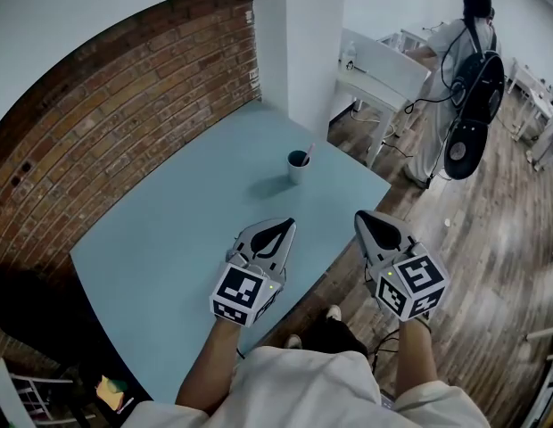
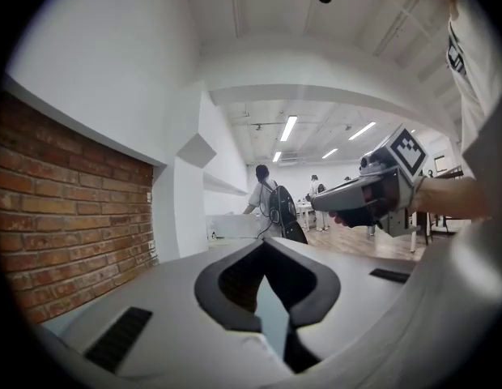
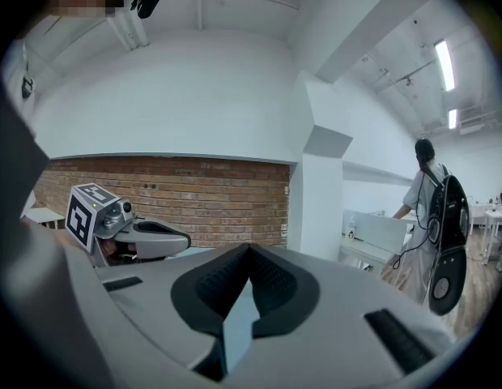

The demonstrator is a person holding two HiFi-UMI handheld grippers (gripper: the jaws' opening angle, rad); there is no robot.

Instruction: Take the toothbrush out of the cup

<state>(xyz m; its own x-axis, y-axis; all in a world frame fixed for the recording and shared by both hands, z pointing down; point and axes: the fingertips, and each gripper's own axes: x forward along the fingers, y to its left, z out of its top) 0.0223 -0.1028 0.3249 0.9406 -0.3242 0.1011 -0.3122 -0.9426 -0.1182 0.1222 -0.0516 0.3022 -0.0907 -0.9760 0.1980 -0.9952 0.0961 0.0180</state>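
L gripper (image 1: 286,227) and R gripper (image 1: 365,220) are hovering side by side, jaws closed tip-to-tip, nothing btwn them. Cup (image 1: 298,165) is standing on the table (image 1: 169,230) well ahead of both tips. Toothbrush (image 1: 309,153) is sitting inside it, leaning right.

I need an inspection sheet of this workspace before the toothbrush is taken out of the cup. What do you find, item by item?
Surface: light blue table, bare apart from the cup.
Job's things: cup upright near the far right edge; toothbrush stands in it, leaning right.
Clutter: nothing seen.
Grippers: left gripper and right gripper held short of the cup, fingers shut, nothing between them.
Cables: dark cord by the person's backpack; none on the table.
Surroundings: brick wall at left, white pillar, wooden floor, person at a white desk.
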